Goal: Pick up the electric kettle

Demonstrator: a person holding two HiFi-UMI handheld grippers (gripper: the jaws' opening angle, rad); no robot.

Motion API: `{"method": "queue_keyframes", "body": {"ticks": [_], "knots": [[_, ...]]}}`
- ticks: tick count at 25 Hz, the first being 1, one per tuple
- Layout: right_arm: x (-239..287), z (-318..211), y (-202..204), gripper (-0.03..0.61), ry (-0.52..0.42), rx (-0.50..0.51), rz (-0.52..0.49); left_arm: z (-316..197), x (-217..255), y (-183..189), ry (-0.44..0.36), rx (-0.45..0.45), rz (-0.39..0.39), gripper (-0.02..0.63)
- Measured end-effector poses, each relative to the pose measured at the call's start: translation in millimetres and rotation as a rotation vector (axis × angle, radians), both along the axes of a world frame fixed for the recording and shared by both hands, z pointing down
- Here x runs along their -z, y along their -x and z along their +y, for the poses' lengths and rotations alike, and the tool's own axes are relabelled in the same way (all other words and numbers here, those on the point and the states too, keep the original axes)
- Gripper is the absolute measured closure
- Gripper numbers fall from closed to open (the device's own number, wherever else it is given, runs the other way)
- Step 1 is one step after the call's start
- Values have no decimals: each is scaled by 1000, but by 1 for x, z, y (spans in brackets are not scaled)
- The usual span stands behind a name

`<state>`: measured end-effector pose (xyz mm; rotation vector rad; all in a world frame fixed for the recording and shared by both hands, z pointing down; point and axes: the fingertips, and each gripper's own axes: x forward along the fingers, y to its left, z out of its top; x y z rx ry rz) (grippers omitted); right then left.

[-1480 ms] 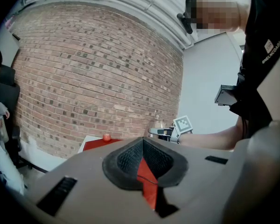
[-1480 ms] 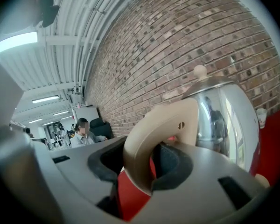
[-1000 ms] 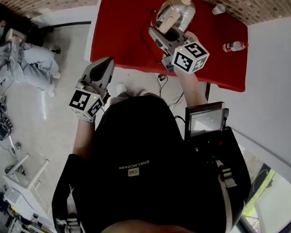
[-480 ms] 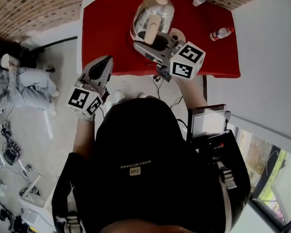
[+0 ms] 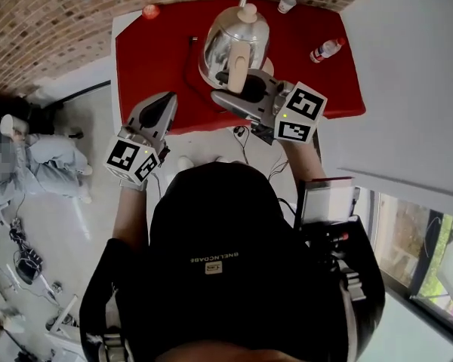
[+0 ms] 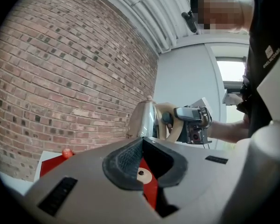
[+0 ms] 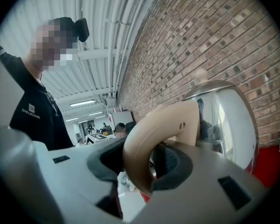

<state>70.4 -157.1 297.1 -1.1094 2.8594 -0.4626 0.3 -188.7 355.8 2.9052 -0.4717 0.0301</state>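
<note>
My right tongs [image 5: 240, 95] pinch the beige handle [image 7: 147, 146] of the electric kettle [image 5: 228, 36]. In the right gripper view the handle's loop sits between the two dark pads, which press on it from either side. The kettle's shiny body stands upright, just past the tongs and over the red worktop [image 5: 147, 62]. From above I cannot tell whether its underside touches the cloth.

My left tongs [image 5: 166, 102] are off the near left edge of the worktop, well apart from the kettle. They are pressed together at the tips with nothing between them, and through the gap below the tips only the red worktop shows.

A small red object [image 5: 149, 10], a white cup [image 5: 287, 4] and a bottle [image 5: 325, 50] lie along the far and right sides of the worktop, under the brick wall [image 5: 53, 21].
</note>
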Motion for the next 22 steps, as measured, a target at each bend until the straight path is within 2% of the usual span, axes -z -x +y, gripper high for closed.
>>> {"method": "queue_keyframes", "body": {"ticks": [9,22], "knots": [[25,37,-25,425,-34,-48,-2,6,11,-35,-34,-120,0,607],[23,77,-66,423,-9,-201,13,20,12,-86,-44,-283,-13,607]]}}
